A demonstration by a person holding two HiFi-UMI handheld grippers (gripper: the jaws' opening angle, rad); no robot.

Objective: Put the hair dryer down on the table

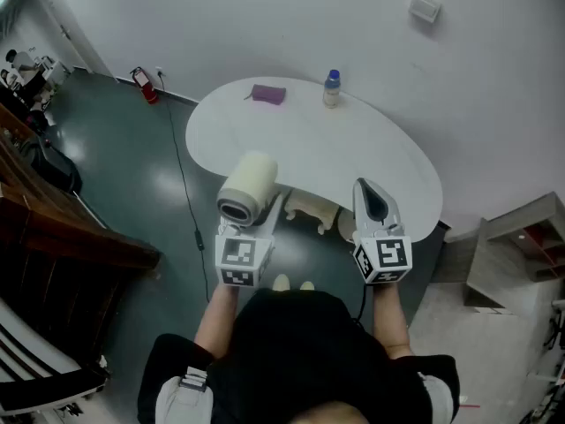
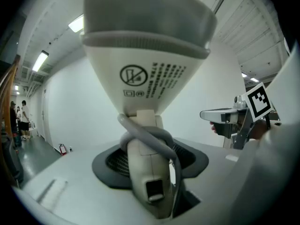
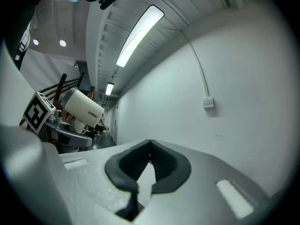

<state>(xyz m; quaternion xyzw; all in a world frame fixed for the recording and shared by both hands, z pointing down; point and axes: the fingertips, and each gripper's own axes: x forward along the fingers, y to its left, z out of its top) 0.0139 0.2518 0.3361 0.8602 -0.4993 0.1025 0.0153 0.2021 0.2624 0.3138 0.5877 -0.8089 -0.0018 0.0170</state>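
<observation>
Here both grippers reach about level at the desk's [image 1: 353,144] near edge. Left gripper [image 2: 150,165]: jaws clamp the one dryer's [image 1: 247,188] handle, above the desk. Right gripper [image 3: 150,161]: jaws closed, empty.

A cloth [image 1: 268,94] lies left of a bottle [image 1: 331,88] on the table's [image 1: 353,153] far side. At its near edge, the left tool [image 1: 263,219] holds the dryer [image 1: 247,188], with the right tool [image 1: 372,203] beside it.
</observation>
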